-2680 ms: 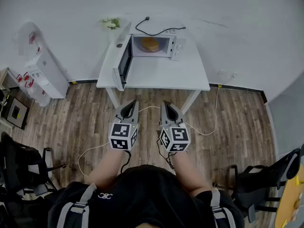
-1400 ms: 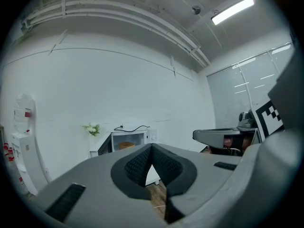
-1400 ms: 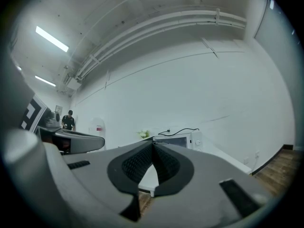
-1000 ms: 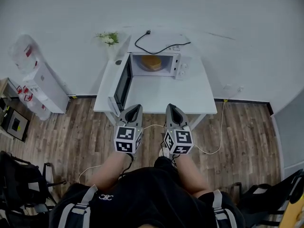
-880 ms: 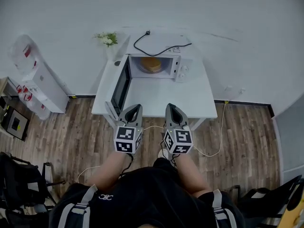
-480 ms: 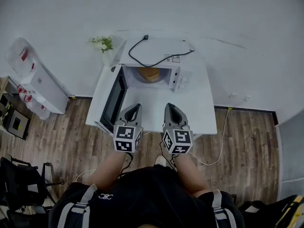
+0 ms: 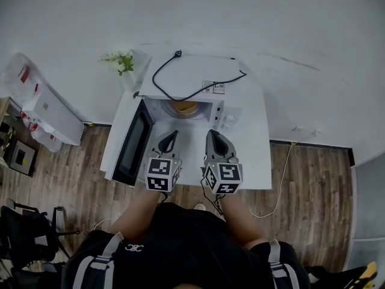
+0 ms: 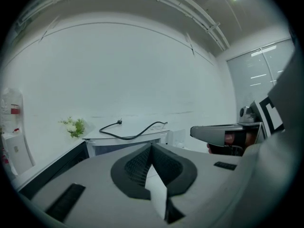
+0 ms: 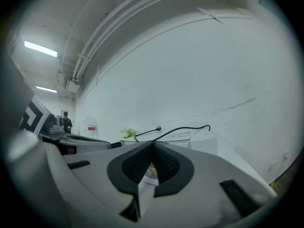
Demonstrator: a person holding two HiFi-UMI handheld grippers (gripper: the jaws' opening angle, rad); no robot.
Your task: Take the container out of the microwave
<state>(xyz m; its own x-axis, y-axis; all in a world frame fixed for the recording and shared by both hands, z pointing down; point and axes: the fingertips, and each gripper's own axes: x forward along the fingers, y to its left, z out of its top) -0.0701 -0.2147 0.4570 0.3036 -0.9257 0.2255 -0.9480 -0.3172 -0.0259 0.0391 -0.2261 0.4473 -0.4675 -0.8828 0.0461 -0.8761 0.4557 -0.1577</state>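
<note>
Tan container [image 7: 184,106] sits inside the open microwave [image 7: 198,77], at 12 o'clock from the grippers. Judged light, rigid; grasp opposite rim sides. The left gripper [image 7: 170,135] and right gripper [image 7: 210,133] are closed, empty, above the surface [image 7: 252,155].

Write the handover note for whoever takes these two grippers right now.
Left gripper: jaws shut, empty, held over the table in front of the microwave.
Right gripper: jaws shut, empty, beside the left one, pointing at the cavity.
Things: the microwave stands on the table against the wall. Its door is swung fully open to the left, and its cord lies loose on top. The orange container sits inside the cavity.
Done: the door is open and both grippers are lined up in front.
Left: open the jaws, reach in, grip the container, draw it out and set it on the table.
</note>
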